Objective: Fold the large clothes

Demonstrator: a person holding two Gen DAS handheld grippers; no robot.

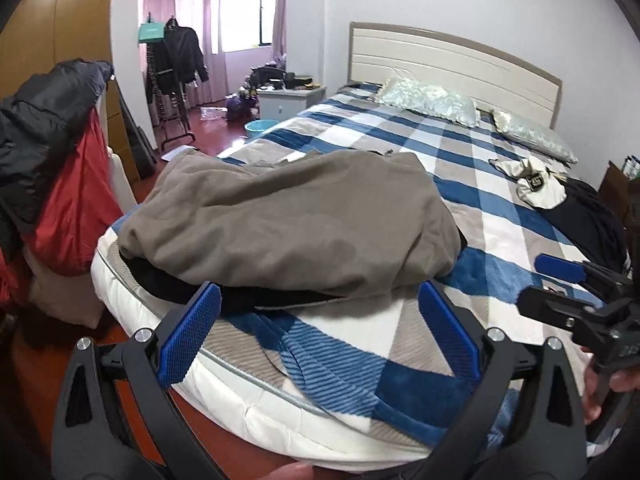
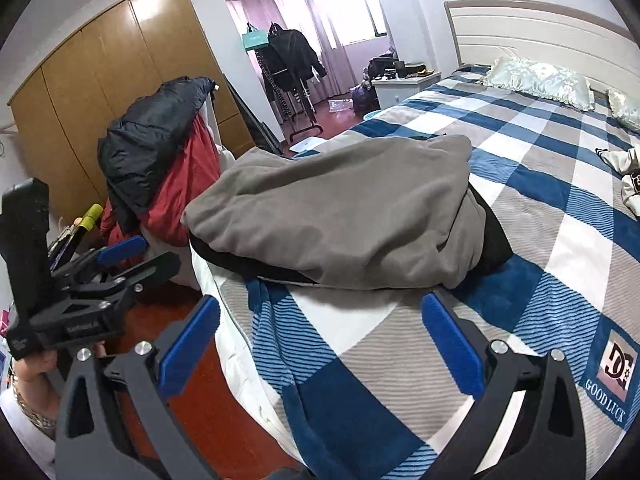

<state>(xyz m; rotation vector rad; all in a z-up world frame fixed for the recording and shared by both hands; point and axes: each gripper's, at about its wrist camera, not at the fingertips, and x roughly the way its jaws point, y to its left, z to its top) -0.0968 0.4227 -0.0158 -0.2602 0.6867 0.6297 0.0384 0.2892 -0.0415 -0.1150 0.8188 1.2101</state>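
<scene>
A large grey-brown garment [image 1: 288, 216] lies bunched on the near corner of the bed [image 1: 500, 236], with a black lining or layer [image 1: 248, 300] showing under its front edge. It also shows in the right wrist view [image 2: 340, 208]. My left gripper [image 1: 320, 304] is open and empty, just short of the garment's front edge, jaws wide apart. My right gripper [image 2: 320, 316] is open and empty, also just in front of the garment. The right gripper shows at the right of the left wrist view [image 1: 560, 280]; the left gripper shows at the left of the right wrist view [image 2: 128, 256].
The bed has a blue, white and grey checked blanket [image 2: 540, 208], pillows [image 1: 432, 100] at the headboard, and white and dark clothes [image 1: 540, 188] at its right. A chair piled with black and red jackets [image 1: 52, 168] stands left of the bed. A wardrobe [image 2: 100, 80] is behind.
</scene>
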